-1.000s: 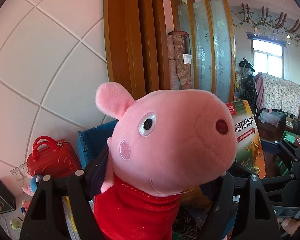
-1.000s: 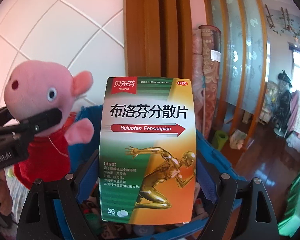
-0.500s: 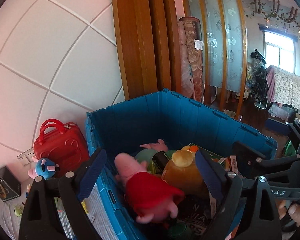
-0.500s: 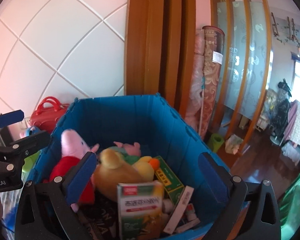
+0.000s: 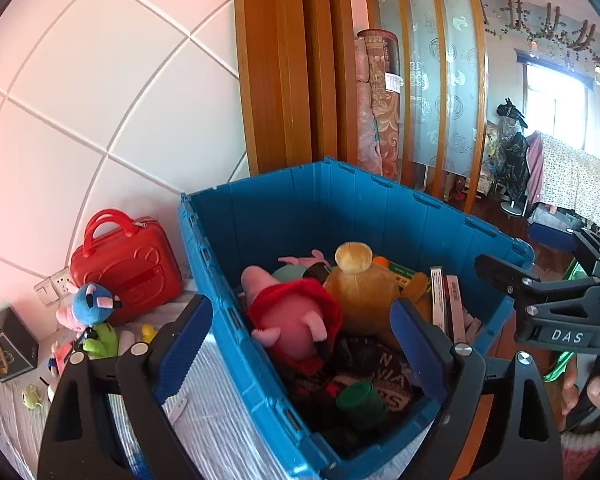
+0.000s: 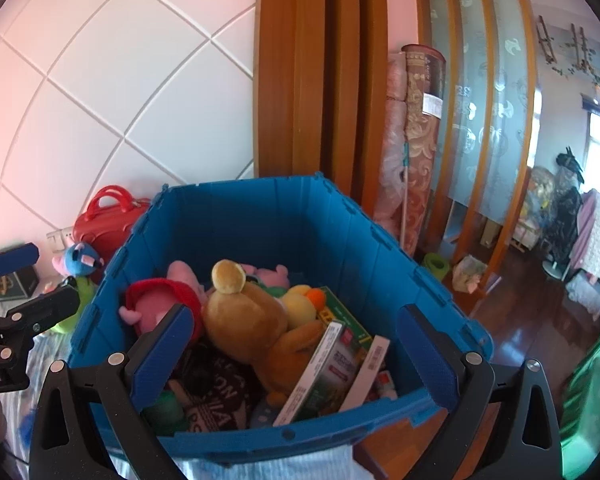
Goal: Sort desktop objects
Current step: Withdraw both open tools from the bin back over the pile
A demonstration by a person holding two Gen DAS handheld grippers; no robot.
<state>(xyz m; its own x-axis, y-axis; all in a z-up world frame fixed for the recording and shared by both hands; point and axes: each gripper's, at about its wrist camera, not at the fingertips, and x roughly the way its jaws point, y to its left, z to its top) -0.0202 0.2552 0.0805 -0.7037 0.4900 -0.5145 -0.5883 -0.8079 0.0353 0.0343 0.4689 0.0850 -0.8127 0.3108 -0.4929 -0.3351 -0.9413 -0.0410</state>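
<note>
A blue plastic crate (image 5: 332, 204) (image 6: 384, 264) stands on the table edge, full of things. A pink pig plush in a red dress (image 5: 292, 316) (image 6: 160, 304) lies face down inside it, beside a brown bear plush (image 5: 360, 292) (image 6: 252, 324). A green-orange medicine box (image 6: 324, 368) leans among other boxes at the crate's near right. My left gripper (image 5: 300, 348) is open and empty above the crate's near left corner. My right gripper (image 6: 296, 352) is open and empty above the crate's near rim.
A red toy suitcase (image 5: 128, 268) stands against the white tiled wall left of the crate. A blue-headed plush (image 5: 94, 304), a green toy (image 5: 100, 340) and a dark box (image 5: 4, 348) lie on the striped cloth (image 5: 216, 432). A wooden partition (image 5: 284, 64) rises behind the crate.
Both grippers opened. The pig plush dropped from the left gripper and the medicine box from the right gripper, both into the crate. Both grippers drew back slightly.
</note>
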